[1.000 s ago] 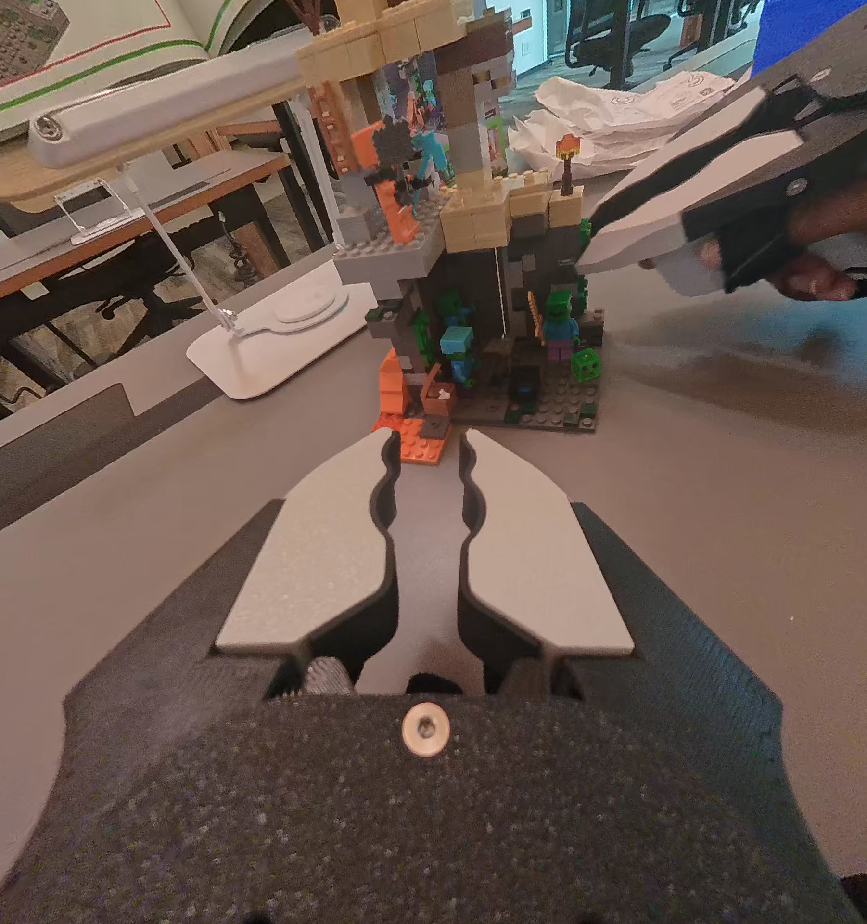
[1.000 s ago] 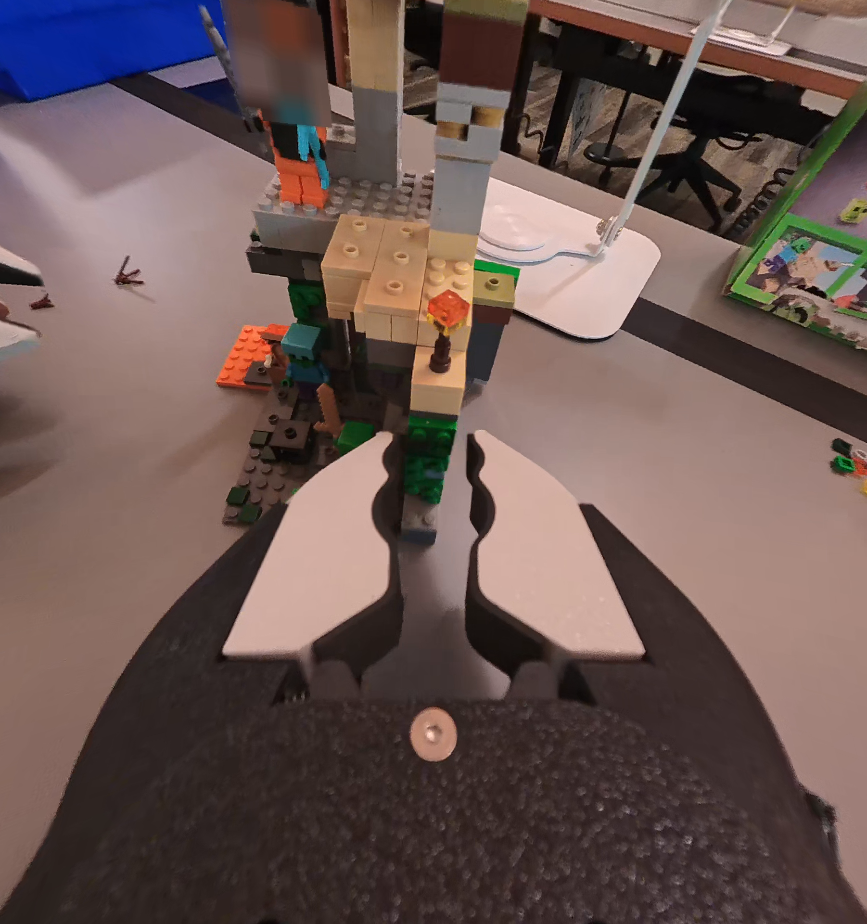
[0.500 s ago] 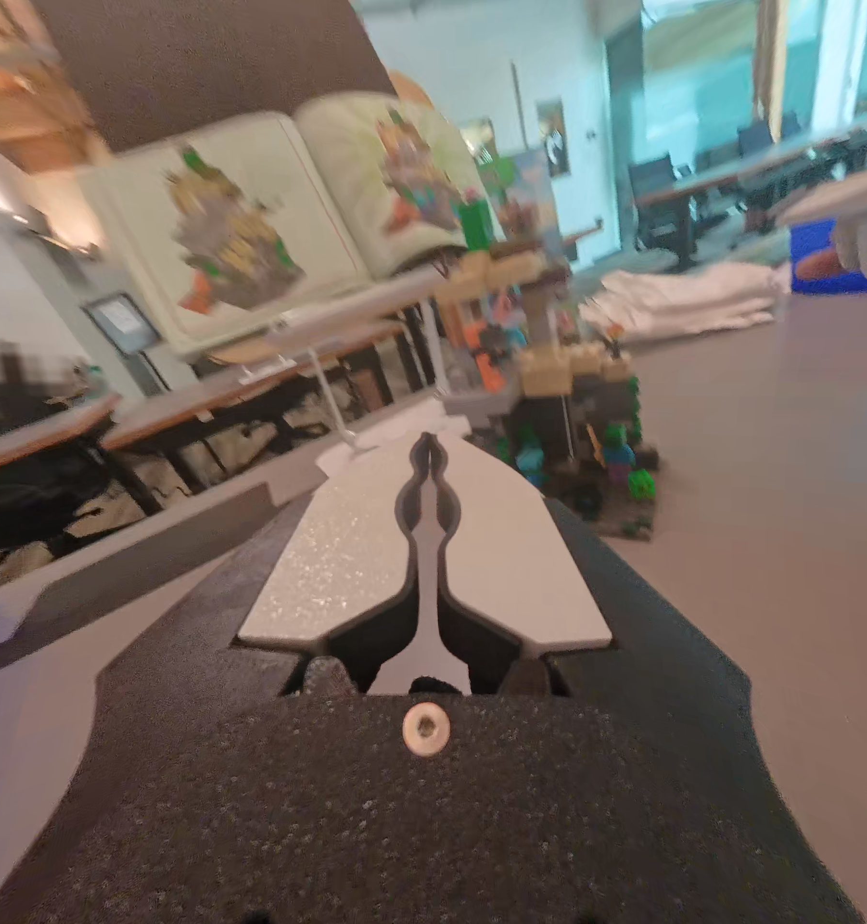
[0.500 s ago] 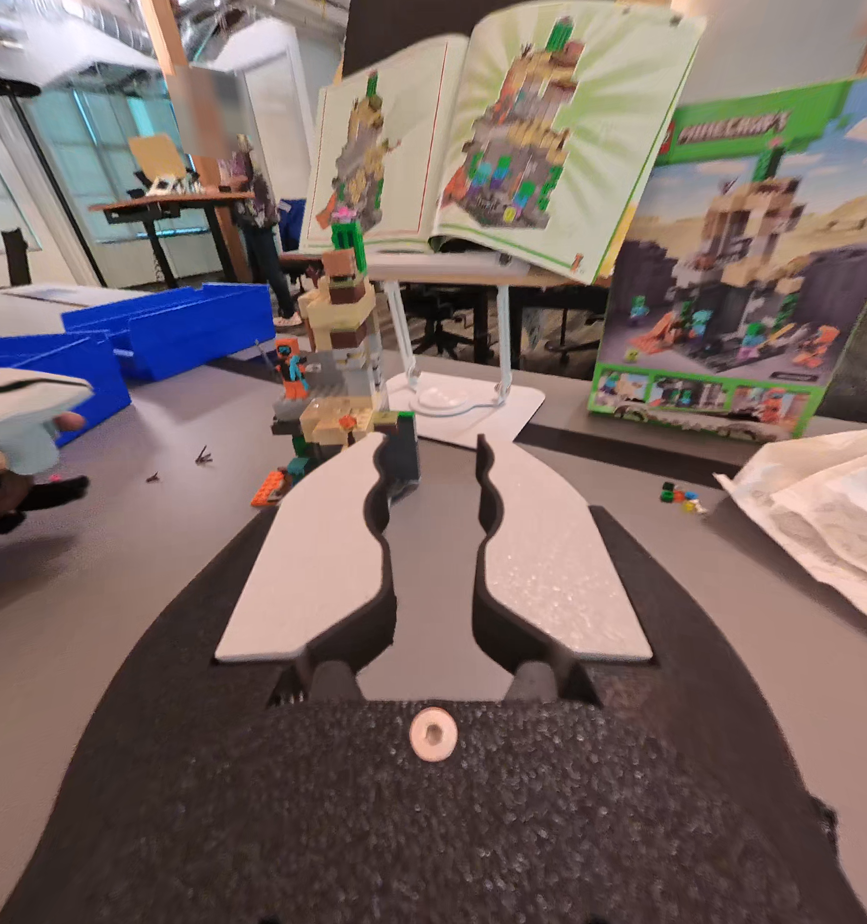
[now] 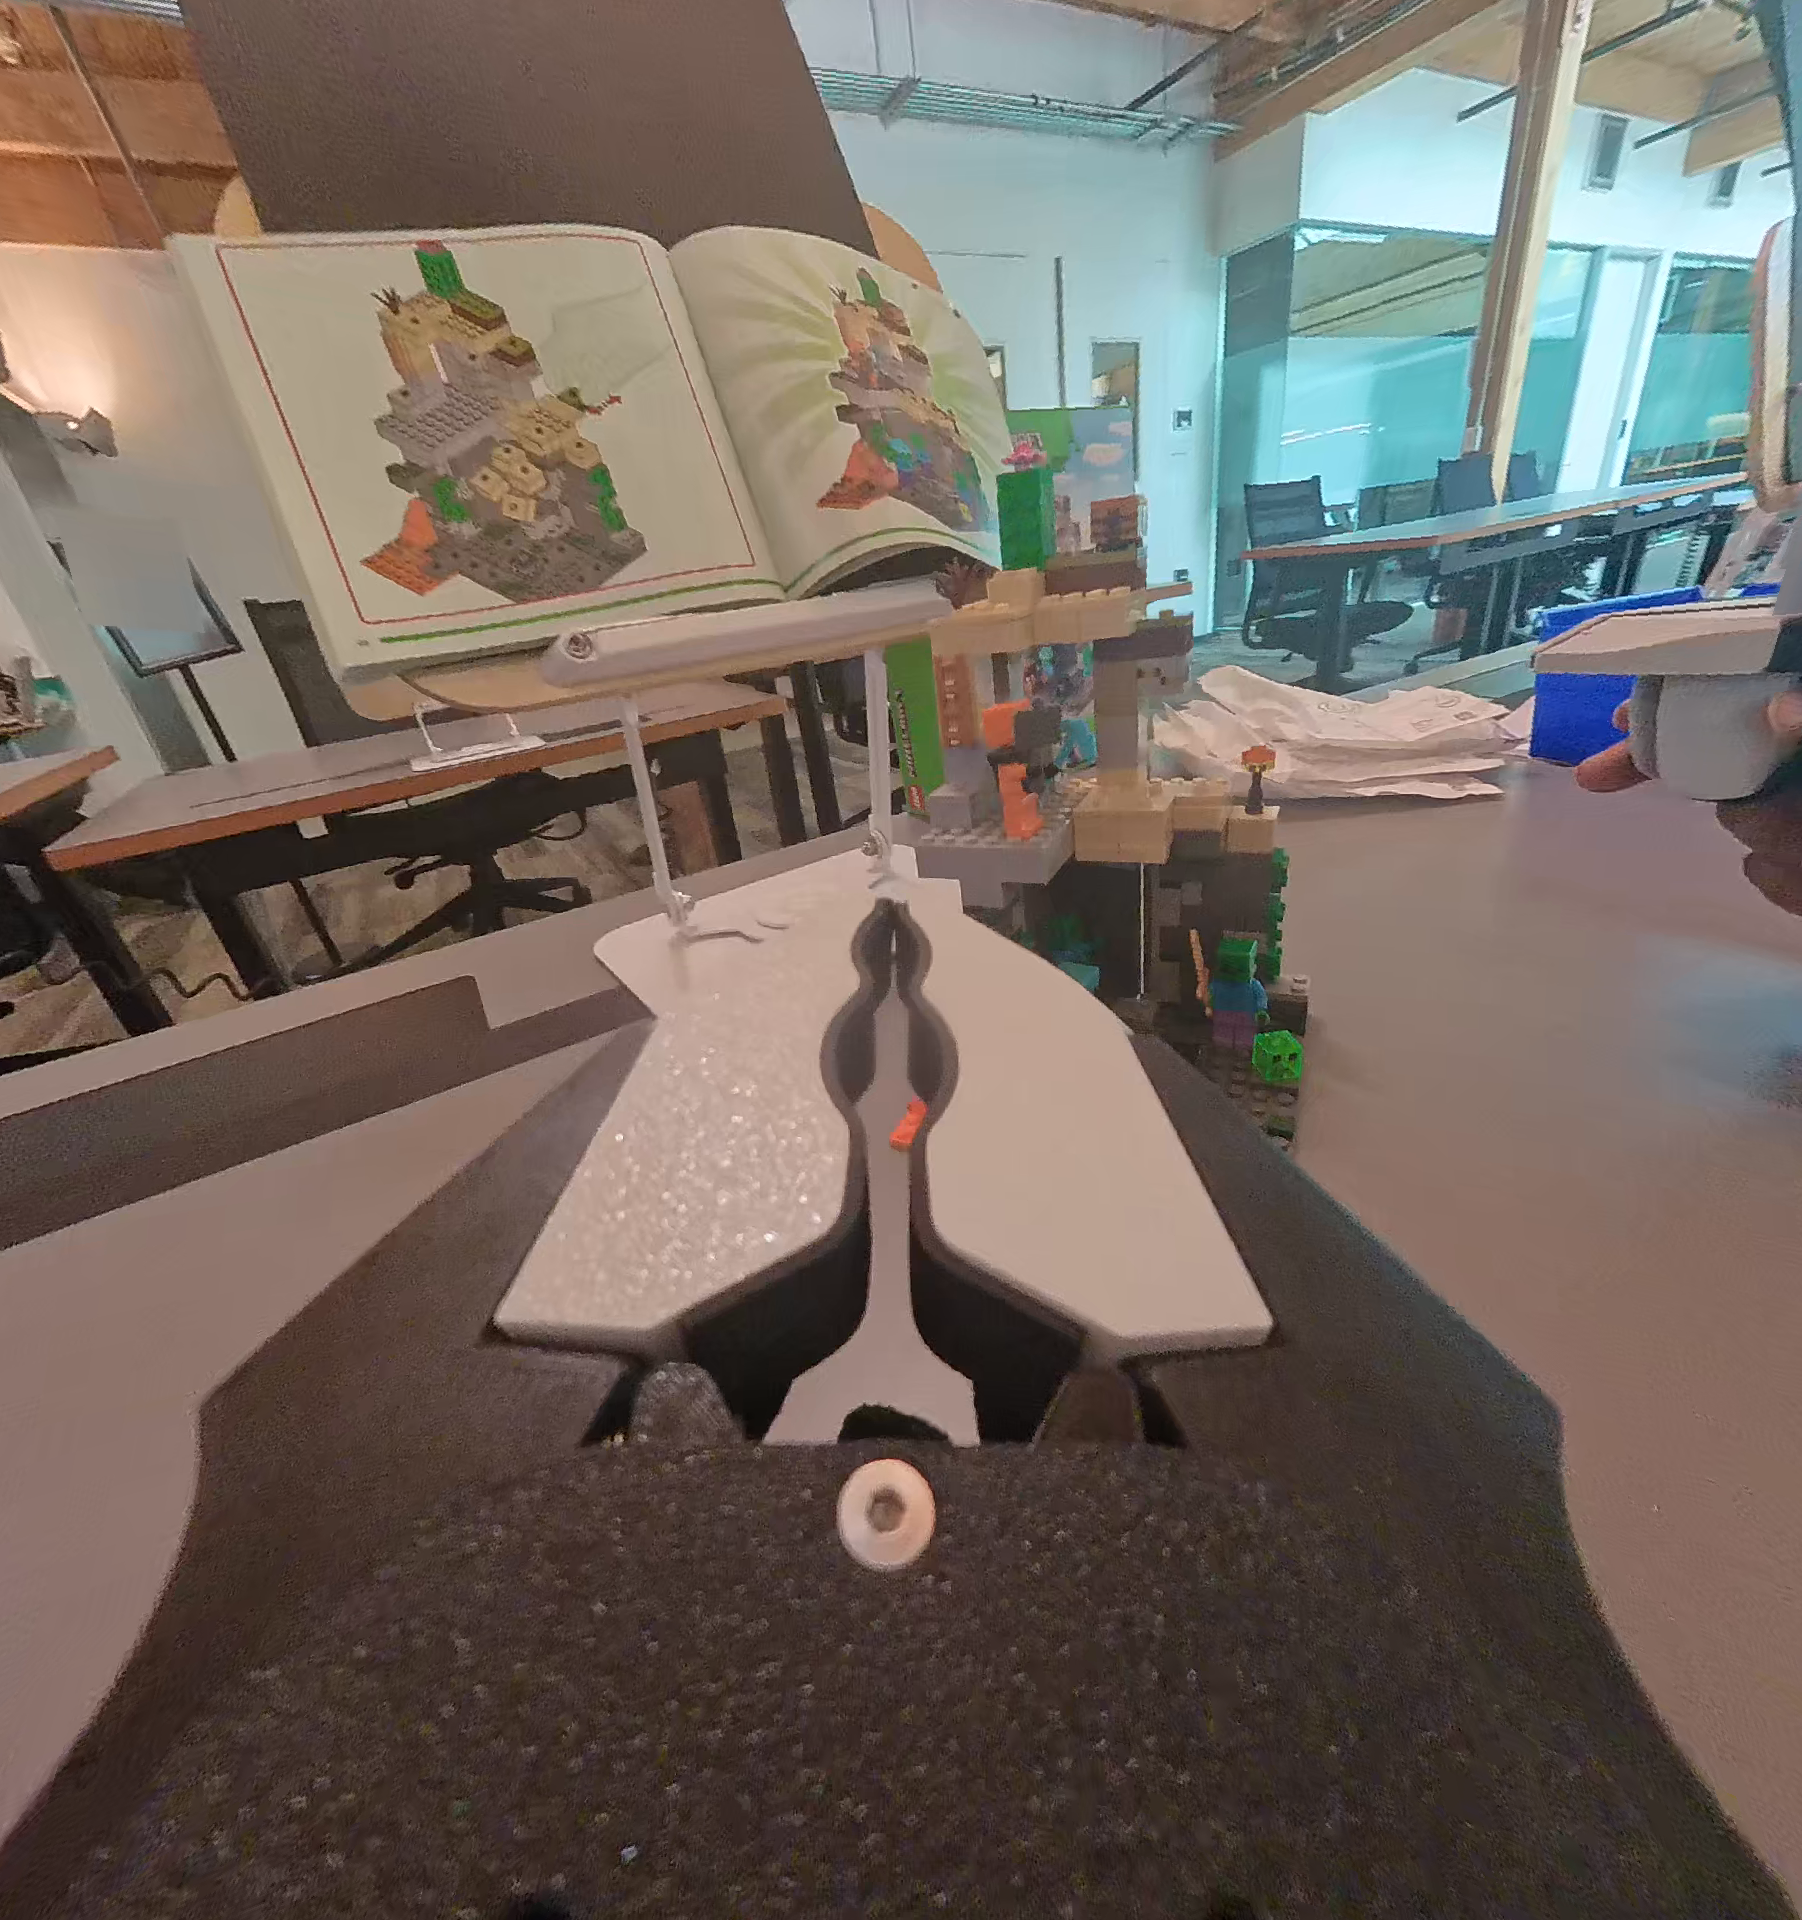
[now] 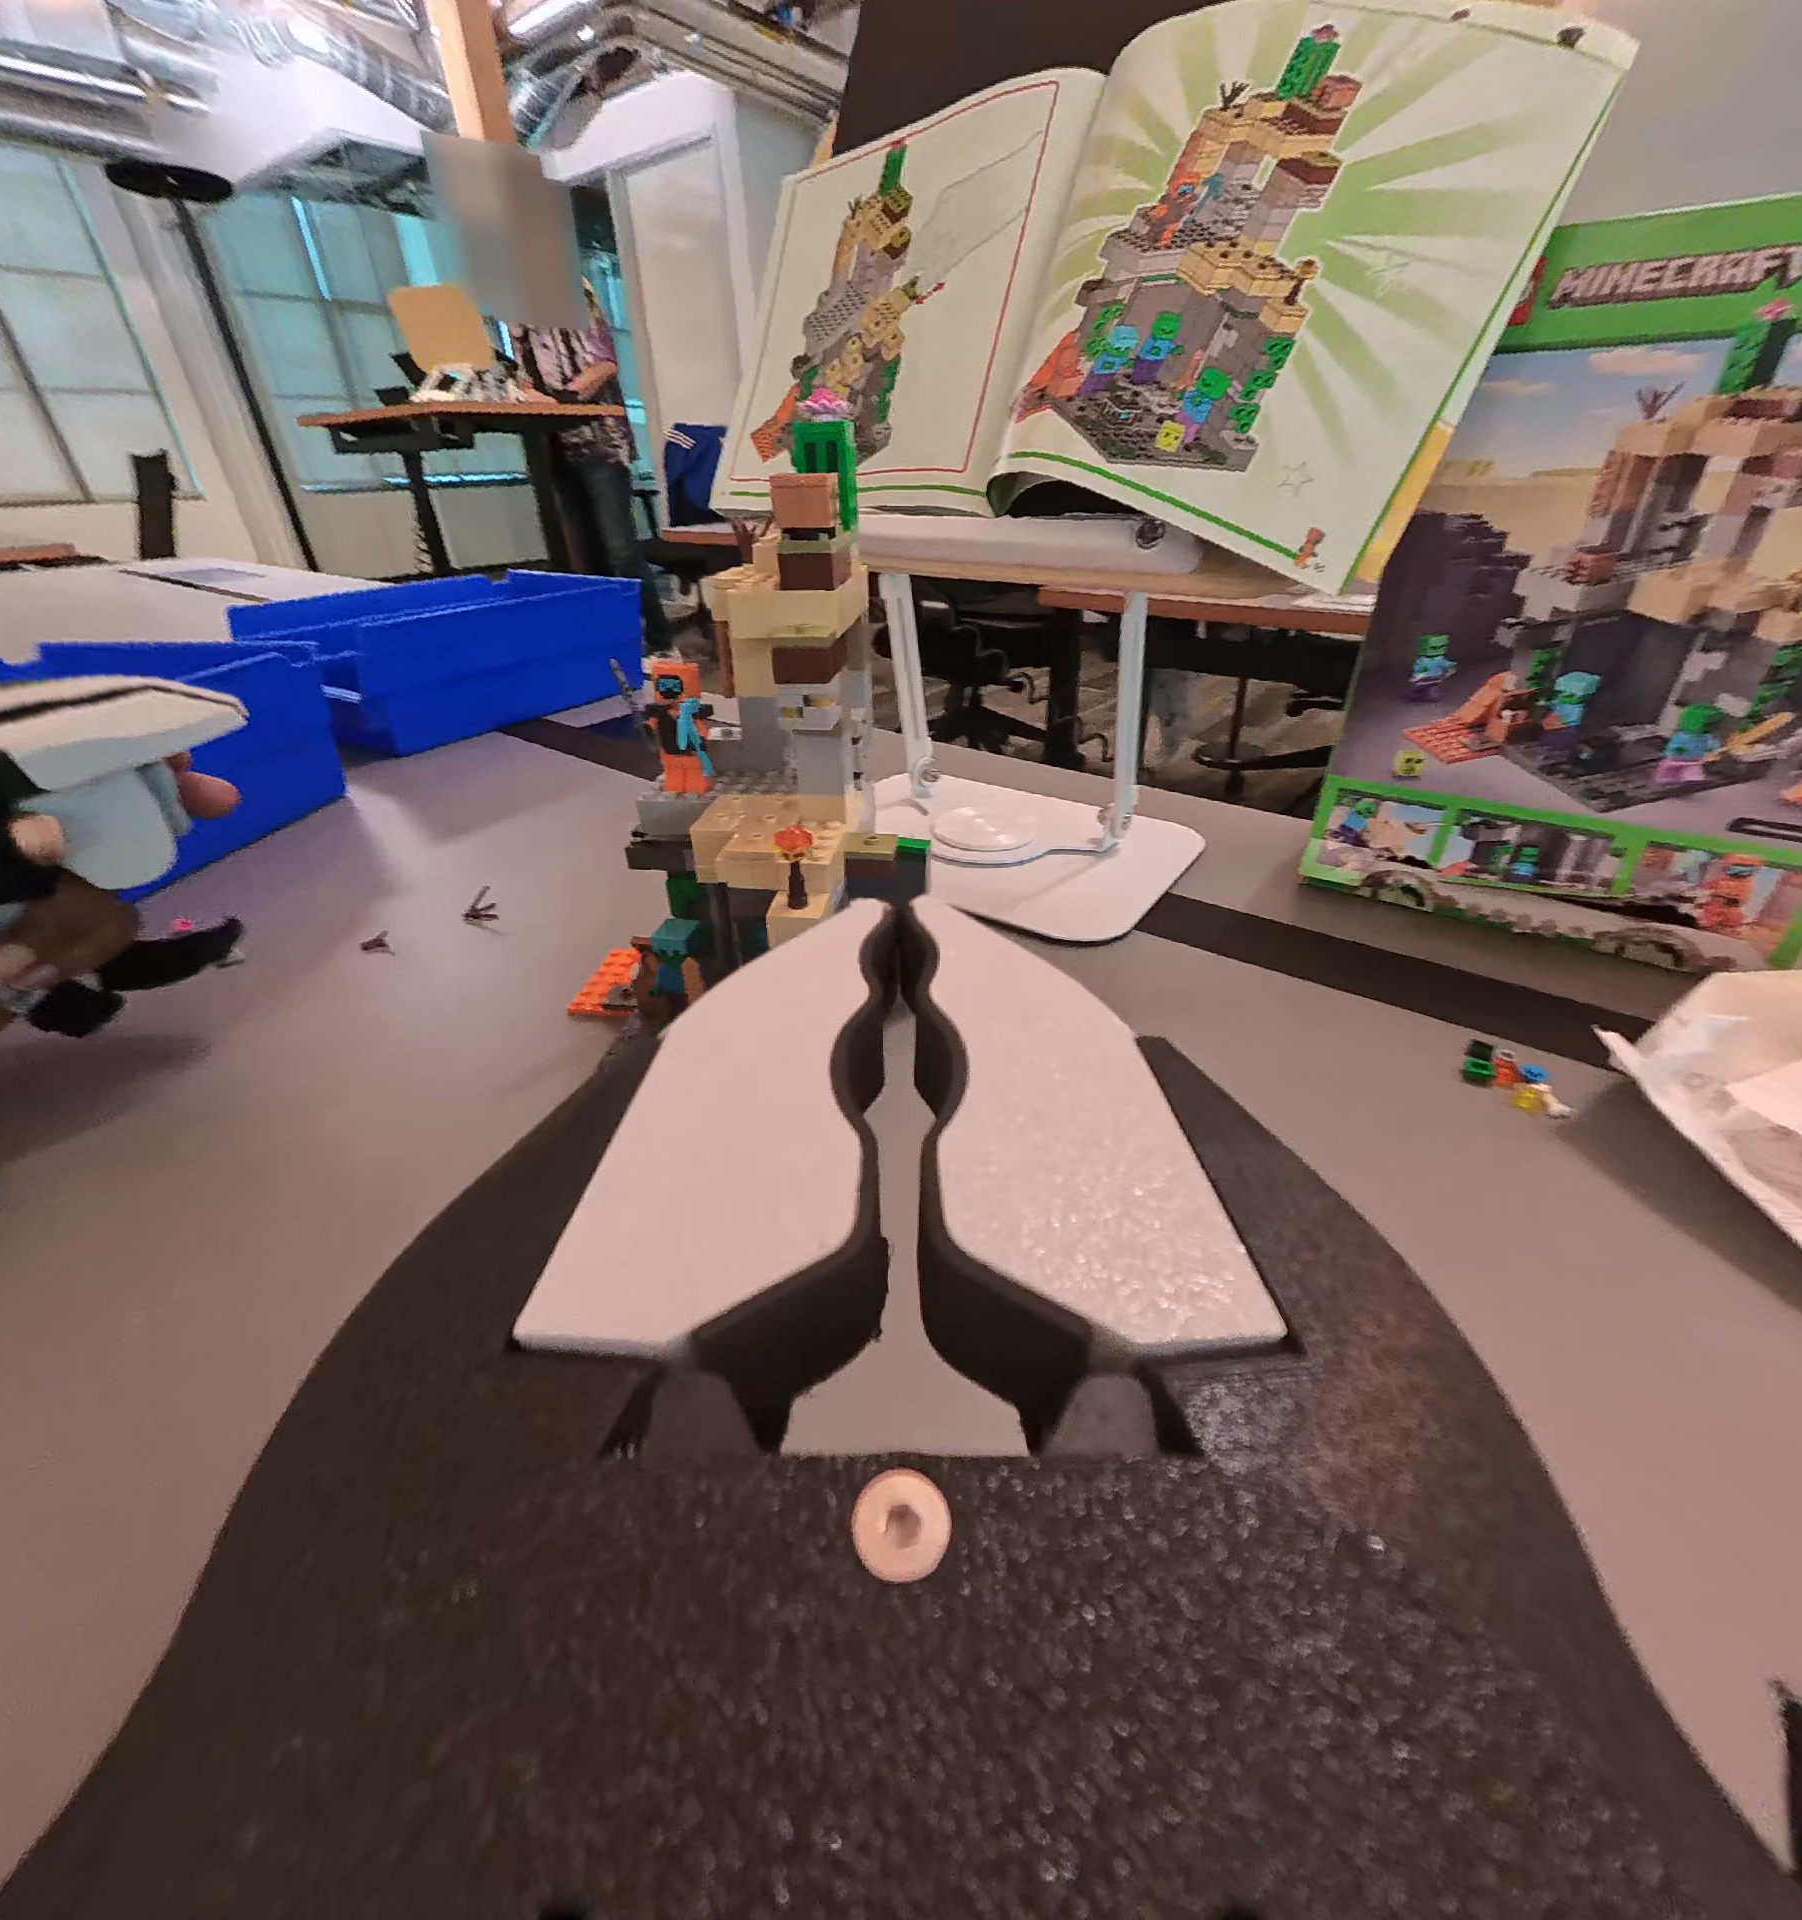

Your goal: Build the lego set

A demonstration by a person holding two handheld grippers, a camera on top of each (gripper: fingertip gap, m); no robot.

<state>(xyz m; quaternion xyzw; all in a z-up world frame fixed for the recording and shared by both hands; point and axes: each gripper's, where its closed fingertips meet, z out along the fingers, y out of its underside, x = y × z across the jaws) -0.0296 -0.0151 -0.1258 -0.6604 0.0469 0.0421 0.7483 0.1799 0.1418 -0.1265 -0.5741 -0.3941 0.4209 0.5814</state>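
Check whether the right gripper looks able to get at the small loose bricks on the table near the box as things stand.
Probably yes. The right gripper is shut and holds nothing, and the loose bricks lie in the open on bare table to its right, apart from the paper bags. It would need to open first.

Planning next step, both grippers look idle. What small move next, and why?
Probably open the right gripper and swing right toward the loose small pieces. It and the left gripper are shut, holding nothing, short of the lego build; those pieces lie unused on the table.
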